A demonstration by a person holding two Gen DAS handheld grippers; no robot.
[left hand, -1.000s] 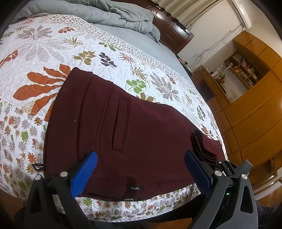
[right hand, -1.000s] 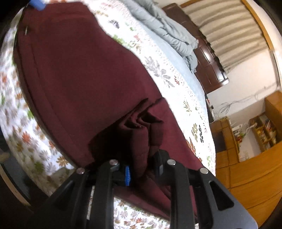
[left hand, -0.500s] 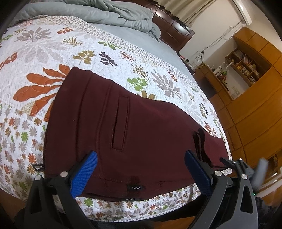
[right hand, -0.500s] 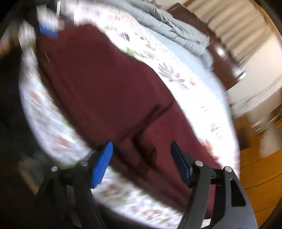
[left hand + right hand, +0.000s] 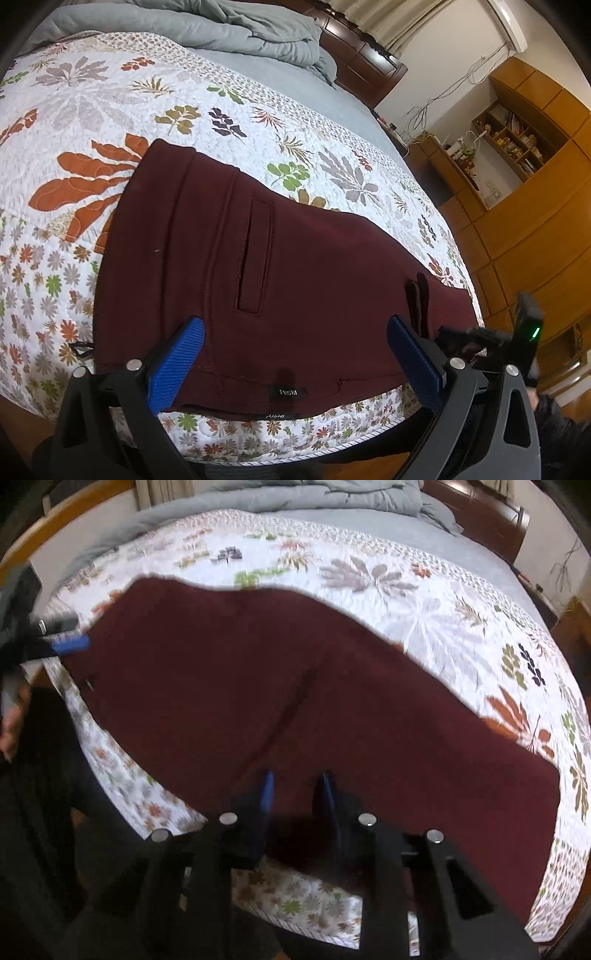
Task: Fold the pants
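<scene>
Left gripper (image 5: 295,354) jaws spread wide, holding nothing, hovering over the waistband edge of the pants (image 5: 258,266) near the black brand label (image 5: 287,392). Right gripper (image 5: 297,794) jaws narrowed to a small gap; cloth lies right at the tips, but blur means I cannot tell whether they pinch it. Maroon pants lie flat along the near edge of the bed, on the floral quilt (image 5: 92,92), waist toward the left gripper, legs running off toward the right one. Welt pocket slit (image 5: 255,254) faces up mid-panel. A small upstanding crease (image 5: 417,299) sits on the leg part. Right wrist view shows a long fold line (image 5: 291,709) down the cloth and the left gripper's blue pad at the far waist end.

Farther back: rumpled grey duvet (image 5: 221,26) across the head of the bed, dark wooden headboard (image 5: 362,55) behind it. Beyond the bed's far side, wooden cabinets (image 5: 535,240) with open cluttered shelves (image 5: 517,136), loose cables on the wall, air conditioner (image 5: 506,22) high up.
</scene>
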